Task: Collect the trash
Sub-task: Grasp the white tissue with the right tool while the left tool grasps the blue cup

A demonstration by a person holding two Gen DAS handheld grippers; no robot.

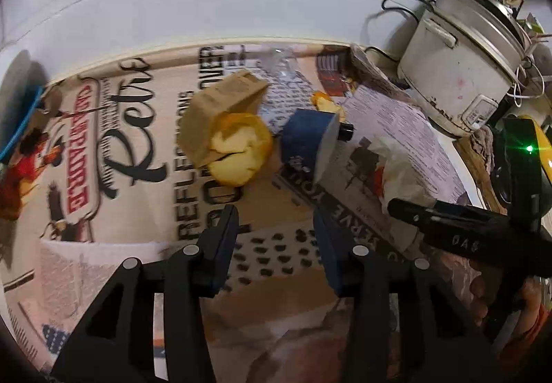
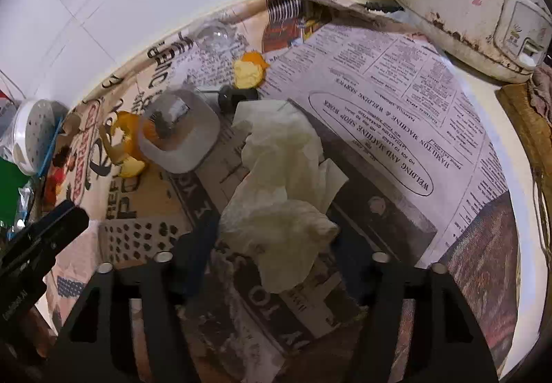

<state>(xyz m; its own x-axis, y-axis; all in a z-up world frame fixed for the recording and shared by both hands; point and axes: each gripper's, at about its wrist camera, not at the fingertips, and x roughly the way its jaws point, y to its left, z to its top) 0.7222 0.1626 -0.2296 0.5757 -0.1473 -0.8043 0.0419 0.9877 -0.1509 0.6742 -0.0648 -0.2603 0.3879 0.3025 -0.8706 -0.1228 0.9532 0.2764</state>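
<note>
White wall tiles are backing a counter covered with printed newspaper sheets [image 2: 396, 100], and a worn white rice cooker [image 1: 459, 79] is standing at the right end of the counter.

Left wrist view: the left gripper [image 1: 276, 238] is pointing down at the paper with its jaws standing partly apart and nothing between them; the pads are touching no object. Ahead of the fingertips, a large curled orange peel [image 1: 239, 150] is lying on the newspaper, touching a tan cardboard piece [image 1: 220, 107] just behind it. A blue and grey roll of tape [image 1: 310, 141] is sitting just right of the peel. A smaller orange peel scrap [image 1: 326, 103] is lying further back, near crumpled clear plastic [image 1: 279, 64].

Right wrist view: the right gripper [image 2: 269, 238] is hanging over a crumpled white paper napkin [image 2: 283, 183]. The napkin's near end is lying between the fingertips, with the jaws partly apart. Contact between pads and napkin cannot be told; the left finger is blurred. A small black cap [image 2: 238, 98] is lying beyond the napkin, beside the tape roll. A white perforated lid [image 2: 32, 134] is sitting at far left.
</note>
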